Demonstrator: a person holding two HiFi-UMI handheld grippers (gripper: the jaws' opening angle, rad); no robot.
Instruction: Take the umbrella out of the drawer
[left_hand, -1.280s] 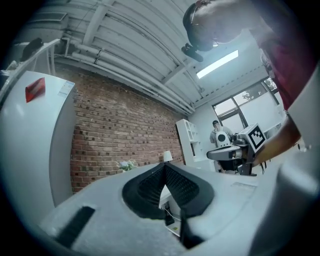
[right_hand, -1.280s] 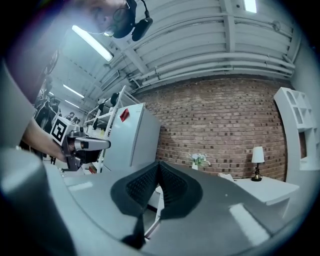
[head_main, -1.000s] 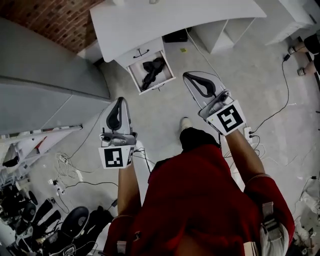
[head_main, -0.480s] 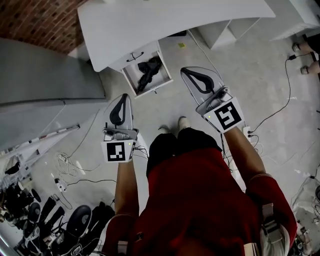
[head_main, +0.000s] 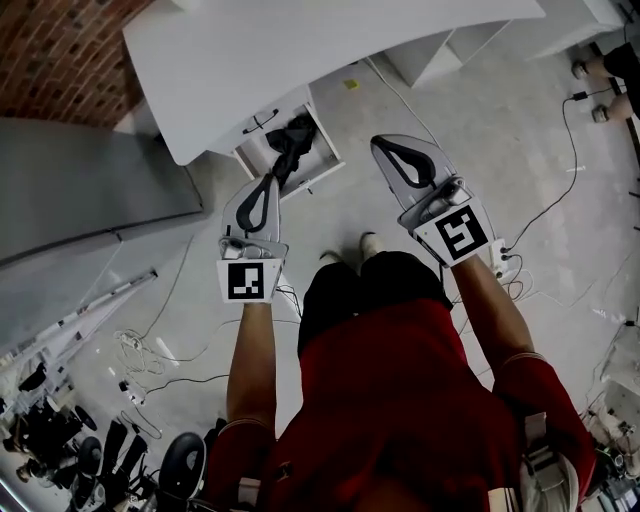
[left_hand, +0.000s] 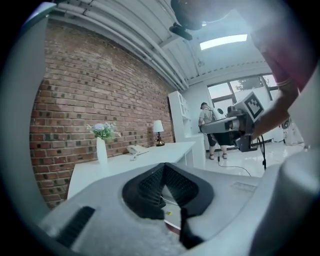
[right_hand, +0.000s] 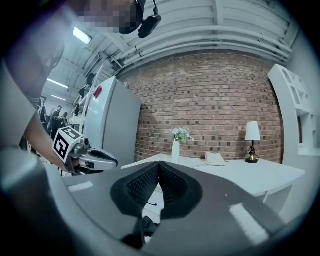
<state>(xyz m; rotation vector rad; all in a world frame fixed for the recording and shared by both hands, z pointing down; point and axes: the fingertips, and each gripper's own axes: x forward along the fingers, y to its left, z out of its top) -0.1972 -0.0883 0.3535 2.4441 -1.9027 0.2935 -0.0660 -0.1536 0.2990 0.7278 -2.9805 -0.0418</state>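
Umbrella (head_main: 293, 138): black, folded, in the open drawer (head_main: 322, 140) under the tabletop (head_main: 300, 60), long axis front to back, just ahead of my left tool (head_main: 268, 185), shut and empty; my right tool (head_main: 388, 150), likewise shut and empty, stands farther off.

Left arm (head_main: 250, 350) and right arm (head_main: 490, 300) stretched forward side by side, left gripper (head_main: 268, 188) and right gripper (head_main: 393, 153) apart, both pointing ahead roughly level, each with jaws closed pad to pad.
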